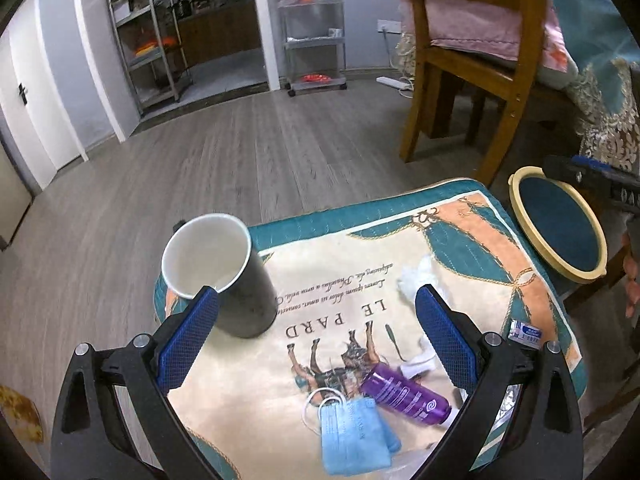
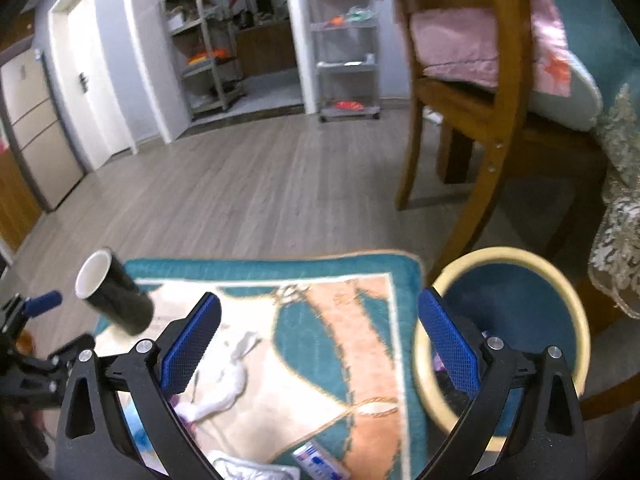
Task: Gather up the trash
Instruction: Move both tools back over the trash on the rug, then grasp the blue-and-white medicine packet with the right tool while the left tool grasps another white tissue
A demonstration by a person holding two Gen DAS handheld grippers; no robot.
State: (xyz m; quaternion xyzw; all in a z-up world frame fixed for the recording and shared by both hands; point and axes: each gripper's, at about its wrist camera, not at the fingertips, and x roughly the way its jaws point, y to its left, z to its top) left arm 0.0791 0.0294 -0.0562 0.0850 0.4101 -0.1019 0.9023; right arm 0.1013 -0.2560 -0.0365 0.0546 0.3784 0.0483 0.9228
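Trash lies on a patterned teal and beige cushion (image 1: 492,248). On it are an upright black paper cup (image 1: 240,280) with a white inside, a purple bottle (image 1: 404,394) on its side, blue face masks (image 1: 352,436), white tissues (image 1: 414,278) and a small wrapper (image 1: 524,332). My left gripper (image 1: 318,336) hangs open above the cushion, holding nothing; its left finger (image 1: 188,340) overlaps the cup's rim. My right gripper (image 2: 320,344) is open and empty over the cushion's (image 2: 360,320) right part, with tissue (image 2: 232,376) below it and the cup (image 2: 112,300) far left.
A round bin with a yellow rim (image 1: 520,184) stands right of the cushion; in the right wrist view the bin (image 2: 500,254) sits under my right finger. A wooden chair (image 1: 472,64) and a draped table stand behind. Shelving carts (image 1: 316,32) line the far wall across the grey floor.
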